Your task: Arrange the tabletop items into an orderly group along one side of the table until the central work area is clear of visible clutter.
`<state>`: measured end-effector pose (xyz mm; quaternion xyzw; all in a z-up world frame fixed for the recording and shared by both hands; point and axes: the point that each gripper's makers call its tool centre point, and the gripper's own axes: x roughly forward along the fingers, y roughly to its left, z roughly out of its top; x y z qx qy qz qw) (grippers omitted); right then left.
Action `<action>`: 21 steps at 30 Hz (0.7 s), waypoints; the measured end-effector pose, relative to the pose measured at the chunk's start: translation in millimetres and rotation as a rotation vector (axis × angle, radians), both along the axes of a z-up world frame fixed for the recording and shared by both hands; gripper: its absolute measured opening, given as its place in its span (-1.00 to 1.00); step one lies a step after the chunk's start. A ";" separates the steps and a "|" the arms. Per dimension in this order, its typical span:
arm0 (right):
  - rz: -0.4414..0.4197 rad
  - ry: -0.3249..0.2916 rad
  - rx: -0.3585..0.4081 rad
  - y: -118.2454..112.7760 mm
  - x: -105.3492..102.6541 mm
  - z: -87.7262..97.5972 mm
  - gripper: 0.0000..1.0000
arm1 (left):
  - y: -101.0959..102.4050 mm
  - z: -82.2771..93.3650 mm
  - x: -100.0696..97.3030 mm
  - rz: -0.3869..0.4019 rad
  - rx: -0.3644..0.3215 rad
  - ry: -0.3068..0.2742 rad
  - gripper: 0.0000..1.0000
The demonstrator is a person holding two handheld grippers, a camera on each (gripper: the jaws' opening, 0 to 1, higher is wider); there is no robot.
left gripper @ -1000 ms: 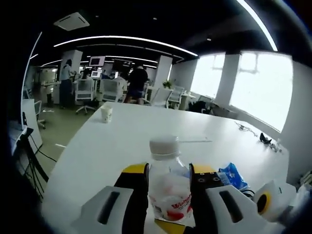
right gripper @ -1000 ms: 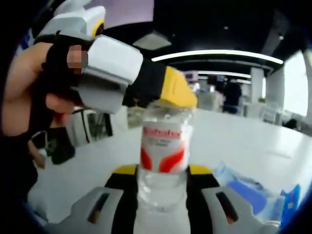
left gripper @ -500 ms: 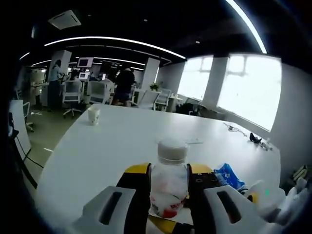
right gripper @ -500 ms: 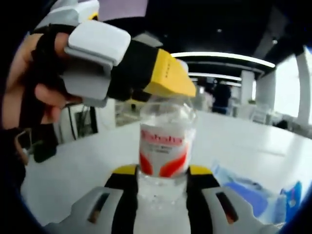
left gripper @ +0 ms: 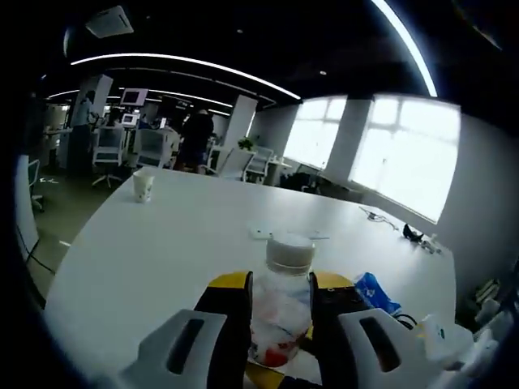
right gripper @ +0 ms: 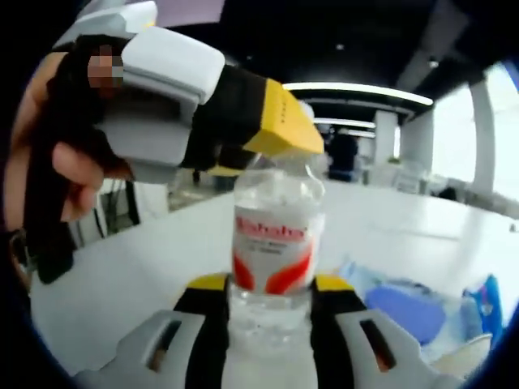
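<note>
white table (left gripper: 162,243) — both hand-held grippers clamp one bottle (right gripper: 276,243), paper cup (left gripper: 143,185) far off.

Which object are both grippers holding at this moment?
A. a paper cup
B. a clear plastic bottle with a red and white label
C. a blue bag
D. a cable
B: the bottle stands between the right gripper jaws, and the left gripper clamps its neck.

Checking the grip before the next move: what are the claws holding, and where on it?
Both hold the bottle: the right claw around its lower body below the label, the left claw around the upper part, just under the cap.
</note>
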<state>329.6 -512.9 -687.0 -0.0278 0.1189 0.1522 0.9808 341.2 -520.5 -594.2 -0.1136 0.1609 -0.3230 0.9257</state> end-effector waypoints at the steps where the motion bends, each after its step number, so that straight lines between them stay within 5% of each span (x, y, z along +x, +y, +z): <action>1: -0.005 -0.003 0.001 -0.2 0.8 0.1 -0.31 | -0.2 0.0 0.4 -0.002 -0.002 0.000 -0.49; 11: -0.085 -0.027 0.021 -3.0 -3.1 -0.1 -0.29 | -13.4 3.2 -11.2 -0.048 -0.025 -0.013 -0.49; 21: -0.084 -0.016 0.026 0.8 -5.8 -1.3 -0.28 | -6.0 0.3 -10.1 -0.037 -0.008 -0.038 -0.48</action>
